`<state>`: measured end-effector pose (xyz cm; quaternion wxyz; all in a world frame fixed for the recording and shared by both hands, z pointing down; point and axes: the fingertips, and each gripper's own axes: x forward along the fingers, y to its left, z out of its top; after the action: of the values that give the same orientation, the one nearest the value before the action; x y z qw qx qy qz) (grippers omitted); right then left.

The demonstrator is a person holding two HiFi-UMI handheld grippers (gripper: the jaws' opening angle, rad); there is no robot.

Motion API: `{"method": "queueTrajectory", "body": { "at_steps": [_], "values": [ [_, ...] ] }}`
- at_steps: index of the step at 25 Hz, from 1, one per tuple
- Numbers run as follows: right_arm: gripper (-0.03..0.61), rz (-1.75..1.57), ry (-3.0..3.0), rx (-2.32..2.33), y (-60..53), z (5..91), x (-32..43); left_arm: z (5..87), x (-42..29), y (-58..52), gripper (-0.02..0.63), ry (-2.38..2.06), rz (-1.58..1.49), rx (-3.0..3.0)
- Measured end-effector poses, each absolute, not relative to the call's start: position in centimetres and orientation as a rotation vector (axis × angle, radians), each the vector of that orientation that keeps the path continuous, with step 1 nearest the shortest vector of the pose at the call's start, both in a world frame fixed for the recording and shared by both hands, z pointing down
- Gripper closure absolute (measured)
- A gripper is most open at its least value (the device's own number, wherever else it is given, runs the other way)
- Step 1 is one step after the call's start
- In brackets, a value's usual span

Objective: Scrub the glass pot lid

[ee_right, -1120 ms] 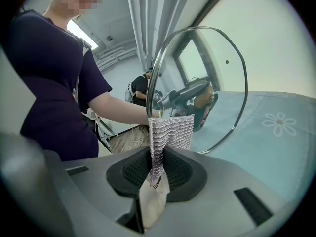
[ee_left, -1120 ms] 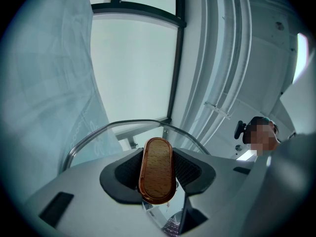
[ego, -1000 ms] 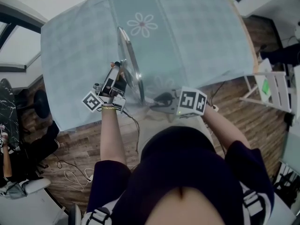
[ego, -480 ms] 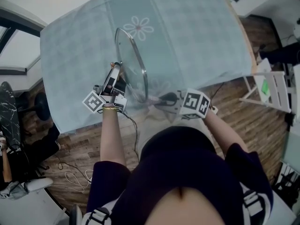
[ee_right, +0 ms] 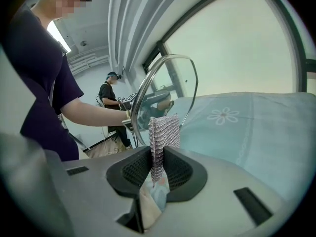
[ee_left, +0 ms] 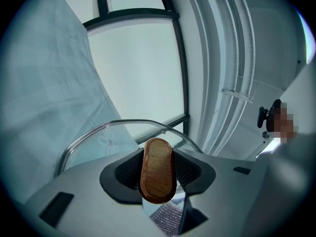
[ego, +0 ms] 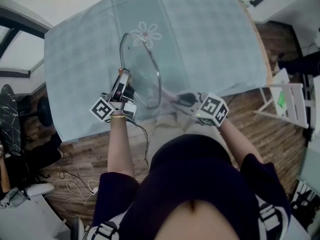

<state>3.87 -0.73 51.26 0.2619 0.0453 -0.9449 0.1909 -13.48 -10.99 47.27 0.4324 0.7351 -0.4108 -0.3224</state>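
The glass pot lid (ego: 141, 70) with a metal rim stands tilted on edge above the blue tablecloth (ego: 210, 39). My left gripper (ego: 121, 86) is shut on the lid's wooden handle (ee_left: 157, 170), which fills the space between the jaws in the left gripper view; the lid rim (ee_left: 103, 128) arcs beyond it. My right gripper (ego: 186, 100) is shut on a flat silvery scrub cloth (ee_right: 163, 137), held upright just in front of the lid (ee_right: 163, 95). In the head view the cloth's tip sits near the lid's lower right rim.
The table carries a blue checked cloth with a daisy print (ego: 145, 31). Its near edge (ego: 150, 121) runs just under both grippers. A white chair (ego: 292, 101) stands at the right on the wooden floor. Another person (ee_right: 109, 100) stands far off in the right gripper view.
The lid has turned from nearly edge-on to showing more of its face. My right gripper has moved right and up a little, closer to the lid. The left gripper has barely shifted.
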Motion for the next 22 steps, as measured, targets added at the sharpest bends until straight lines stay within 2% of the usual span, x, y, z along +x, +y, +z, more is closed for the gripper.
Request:
{"method": "queueTrajectory", "body": {
  "at_steps": [22],
  "values": [
    [0.500,0.540,-2.604,0.438,-10.3,49.6,12.0,49.4,-9.5,-13.8,0.446,-1.309,-0.484,1.784]
  ]
}}
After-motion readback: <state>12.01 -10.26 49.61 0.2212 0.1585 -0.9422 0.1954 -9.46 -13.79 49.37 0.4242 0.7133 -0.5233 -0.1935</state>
